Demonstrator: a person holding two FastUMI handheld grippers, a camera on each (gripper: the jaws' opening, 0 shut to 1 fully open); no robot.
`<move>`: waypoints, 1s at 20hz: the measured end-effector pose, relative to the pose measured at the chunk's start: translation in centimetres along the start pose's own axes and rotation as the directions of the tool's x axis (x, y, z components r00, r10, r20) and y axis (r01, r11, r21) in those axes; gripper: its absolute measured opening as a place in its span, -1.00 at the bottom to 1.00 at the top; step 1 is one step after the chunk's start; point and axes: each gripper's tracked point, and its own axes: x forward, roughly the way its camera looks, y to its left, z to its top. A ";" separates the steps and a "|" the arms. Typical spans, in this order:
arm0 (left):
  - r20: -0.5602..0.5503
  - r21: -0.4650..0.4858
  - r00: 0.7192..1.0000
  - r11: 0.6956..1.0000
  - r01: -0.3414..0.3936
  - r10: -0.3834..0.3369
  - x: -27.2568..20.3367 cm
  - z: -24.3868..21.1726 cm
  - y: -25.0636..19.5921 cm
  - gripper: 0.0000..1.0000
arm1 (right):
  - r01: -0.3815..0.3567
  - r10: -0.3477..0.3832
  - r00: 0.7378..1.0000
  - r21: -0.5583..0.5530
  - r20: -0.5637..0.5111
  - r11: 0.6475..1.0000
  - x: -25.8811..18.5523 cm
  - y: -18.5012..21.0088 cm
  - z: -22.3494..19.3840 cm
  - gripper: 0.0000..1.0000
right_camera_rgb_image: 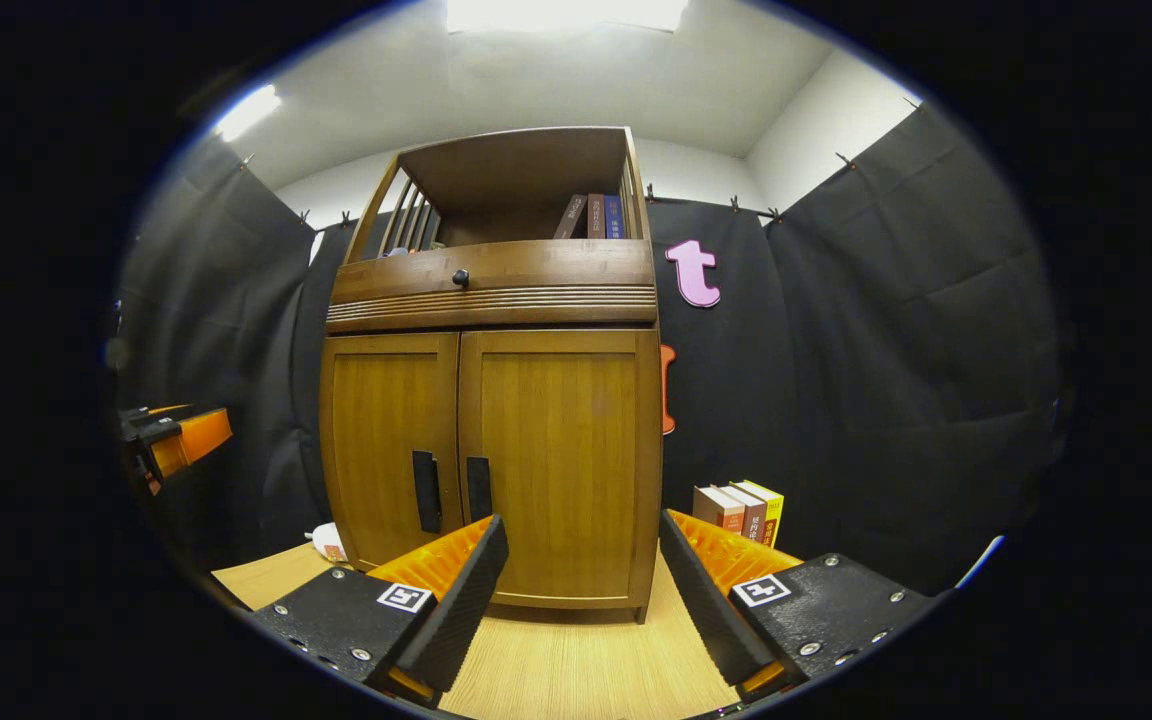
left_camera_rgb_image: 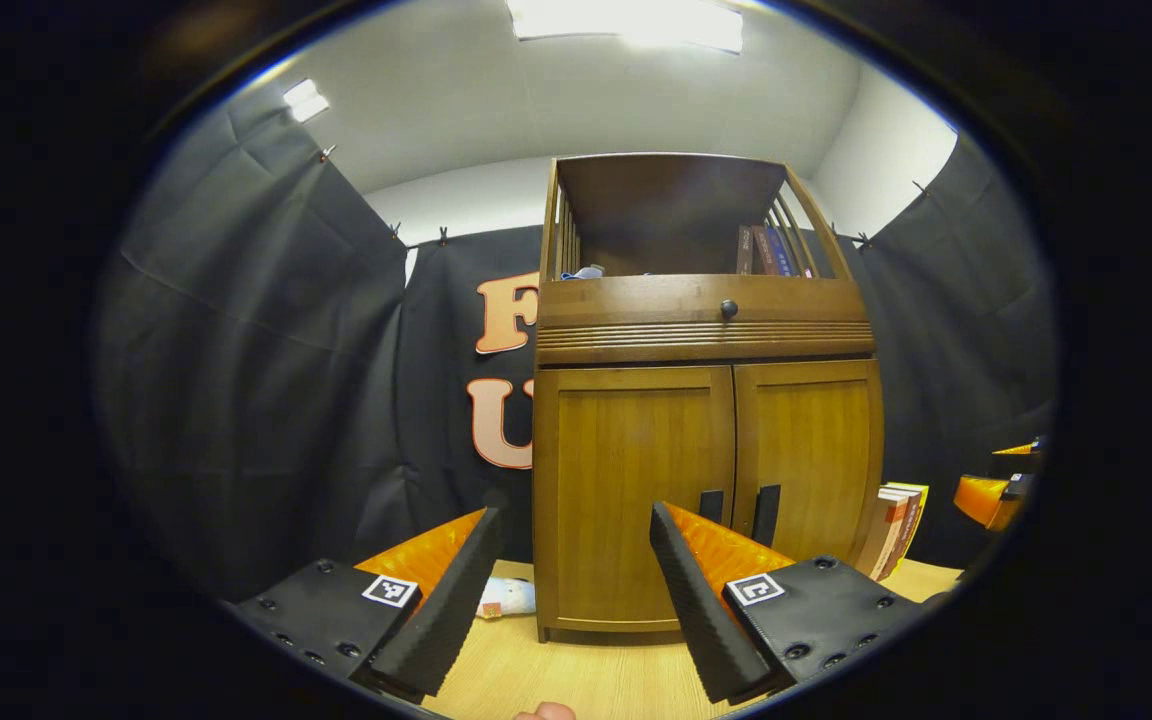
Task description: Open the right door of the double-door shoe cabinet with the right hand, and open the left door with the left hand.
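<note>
Left gripper: fingers spread wide apart, holding nothing, clear of the cabinet. Between and beyond them stands the brown wooden double-door shoe cabinet on the pale wood worktop. One finger overlaps the lower part of the left door in the left gripper view; contact cannot be confirmed.

Right gripper: fingers likewise wide apart and empty, facing the cabinet's right door, not touching it.

Both doors sit flush and closed. Two dark vertical handles lie side by side at the centre seam: the left door's handle and the right door's handle. Neither is gripped.

Above the doors runs a ribbed wooden drawer front with a small dark round knob. Over that is an open shelf with slatted sides holding several upright books at its right end.

On the worktop just to the right of the cabinet stands a short row of upright books. At the cabinet's left foot lies a small white object, too unclear to identify.

In the right gripper view the left gripper's orange body shows well to the left of the cabinet; in the left gripper view the right gripper shows well to its right.
</note>
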 end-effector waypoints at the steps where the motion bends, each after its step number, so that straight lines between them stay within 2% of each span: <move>1: -0.002 -0.006 1.000 1.000 0.000 0.000 0.1 -0.1 -0.1 0.99 | -0.008 0.008 1.000 0.003 -0.004 1.000 0.3 0.2 0.0 0.87; 2: -0.003 -0.014 1.000 1.000 -0.001 0.001 0.2 -0.2 0.0 0.99 | -0.016 0.016 1.000 0.003 -0.002 1.000 0.7 0.6 0.0 0.96; 3: -0.007 -0.019 1.000 1.000 -0.002 0.002 0.3 -0.4 0.0 0.99 | -0.027 0.027 1.000 -0.004 0.004 1.000 1.1 1.1 0.1 0.96; 4: -0.010 -0.019 1.000 1.000 -0.005 0.005 0.3 -0.6 0.2 0.99 | -0.038 0.038 0.999 -0.011 0.008 0.999 1.6 1.5 0.3 0.87; 5: -0.010 -0.015 1.000 1.000 -0.008 0.008 0.3 -0.7 0.2 0.99 | -0.053 0.053 0.999 -0.017 0.009 0.998 2.2 2.1 0.4 0.87; 6: -0.009 -0.011 1.000 1.000 -0.010 0.010 0.3 -0.6 0.3 0.99 | -0.069 0.069 0.998 -0.020 0.011 0.997 2.8 2.8 0.5 0.96; 9: -0.005 -0.001 1.000 1.000 -0.013 0.013 0.3 -0.7 0.6 0.93 | -0.107 0.107 0.994 -0.013 0.024 0.994 5.6 4.6 1.3 0.96; 10: -0.007 -0.004 1.000 1.000 -0.008 0.008 0.3 -0.8 0.5 0.87 | -0.124 0.124 0.992 -0.009 0.023 0.992 6.6 5.5 1.4 0.87; 11: -0.005 -0.006 1.000 1.000 0.000 0.000 0.1 -0.9 0.5 0.93 | -0.142 0.142 0.989 -0.007 0.029 0.990 7.8 6.4 1.6 0.87; 12: -0.001 -0.004 1.000 1.000 0.005 -0.005 0.2 -0.9 0.5 0.87 | -0.158 0.159 0.987 -0.011 0.037 0.987 9.1 7.5 1.8 0.96; 13: -0.003 0.004 1.000 1.000 0.004 -0.004 0.2 -1.2 0.6 0.87 | -0.168 0.169 0.984 -0.015 0.055 0.986 10.5 8.2 1.8 0.96; 14: -0.008 0.010 1.000 1.000 -0.001 0.001 0.1 -1.4 0.7 0.87 | -0.171 0.172 0.983 -0.016 0.059 0.985 12.0 9.0 1.4 0.87; 16: -0.007 0.004 1.000 1.000 -0.006 0.006 0.0 -1.6 0.8 0.99 | -0.169 0.171 0.984 -0.046 0.045 0.985 14.9 10.0 0.0 0.87; 17: -0.009 -0.006 1.000 1.000 -0.001 0.001 0.0 -1.7 0.8 0.87 | -0.162 0.165 0.986 -0.067 0.036 0.985 16.2 10.3 -0.7 0.96; 18: -0.010 -0.014 1.000 1.000 0.005 -0.005 0.0 -1.8 0.7 0.93 | -0.155 0.158 0.987 -0.083 0.027 0.984 17.5 10.7 -1.4 0.87; 19: -0.016 -0.016 1.000 1.000 0.010 -0.010 -0.2 -2.1 0.7 0.93 | -0.145 0.147 0.989 -0.091 0.018 0.985 18.7 10.9 -2.0 0.96; 20: -0.021 -0.013 1.000 1.000 0.012 -0.013 -0.2 -2.4 0.9 0.97 | -0.138 0.139 0.990 -0.097 0.008 0.986 19.9 11.2 -2.7 0.87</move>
